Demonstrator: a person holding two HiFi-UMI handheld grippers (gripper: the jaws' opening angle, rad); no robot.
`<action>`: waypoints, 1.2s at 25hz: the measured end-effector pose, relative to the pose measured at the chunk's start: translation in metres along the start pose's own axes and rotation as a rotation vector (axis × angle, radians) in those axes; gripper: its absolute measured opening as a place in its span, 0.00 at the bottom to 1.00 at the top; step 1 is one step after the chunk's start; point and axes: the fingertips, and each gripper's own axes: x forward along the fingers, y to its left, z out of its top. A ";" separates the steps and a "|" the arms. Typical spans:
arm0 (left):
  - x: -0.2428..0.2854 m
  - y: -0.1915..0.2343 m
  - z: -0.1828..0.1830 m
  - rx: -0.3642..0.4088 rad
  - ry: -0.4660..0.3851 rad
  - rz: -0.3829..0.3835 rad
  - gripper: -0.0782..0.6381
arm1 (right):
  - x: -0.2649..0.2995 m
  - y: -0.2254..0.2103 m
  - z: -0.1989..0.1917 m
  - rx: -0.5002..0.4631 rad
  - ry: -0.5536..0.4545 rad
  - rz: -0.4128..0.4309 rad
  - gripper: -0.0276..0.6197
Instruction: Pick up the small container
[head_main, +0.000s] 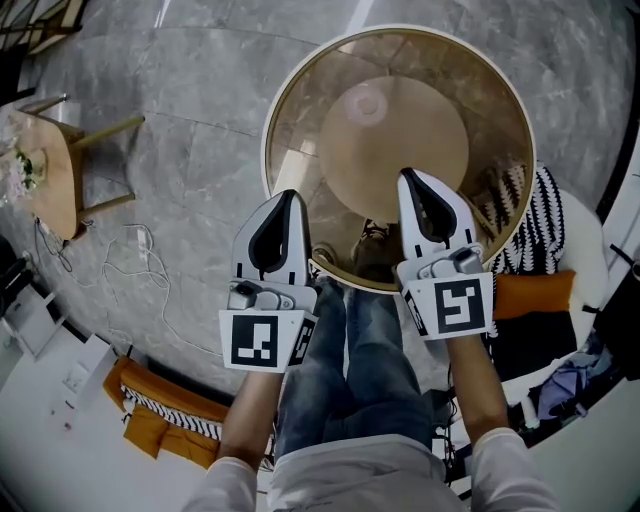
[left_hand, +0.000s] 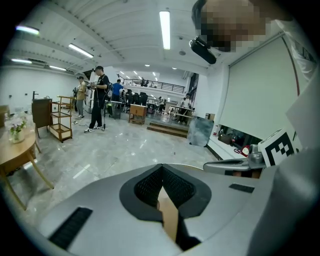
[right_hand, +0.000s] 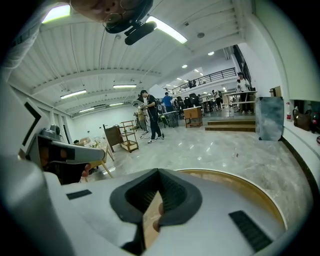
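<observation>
I see no small container that I can pick out for certain. A small pale round spot (head_main: 365, 103) shows on the tan disc (head_main: 395, 140) under the glass top of the round table (head_main: 267, 150); what it is I cannot tell. My left gripper (head_main: 292, 195) hovers at the table's near left rim, its jaws closed together with nothing between them. My right gripper (head_main: 408, 176) reaches over the near part of the glass, shut and empty too. In the gripper views the left gripper (left_hand: 161, 167) and the right gripper (right_hand: 159, 172) show their tips meeting.
A wooden side table (head_main: 50, 170) stands at the left, with cables (head_main: 130, 255) on the grey floor. An orange cushion (head_main: 150, 400) lies at the lower left, a black-and-white throw (head_main: 535, 235) at the right. People (left_hand: 100, 97) stand far off by a shelf cart (left_hand: 61, 117).
</observation>
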 end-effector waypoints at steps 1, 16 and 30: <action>0.002 0.001 -0.003 -0.002 0.005 0.000 0.13 | 0.004 0.000 -0.004 -0.002 0.001 0.004 0.07; 0.021 -0.005 -0.031 -0.014 0.055 -0.019 0.13 | 0.070 -0.010 -0.048 -0.050 0.025 -0.029 0.09; 0.025 -0.001 -0.035 -0.032 0.059 -0.018 0.13 | 0.109 -0.015 -0.065 -0.145 0.062 -0.037 0.23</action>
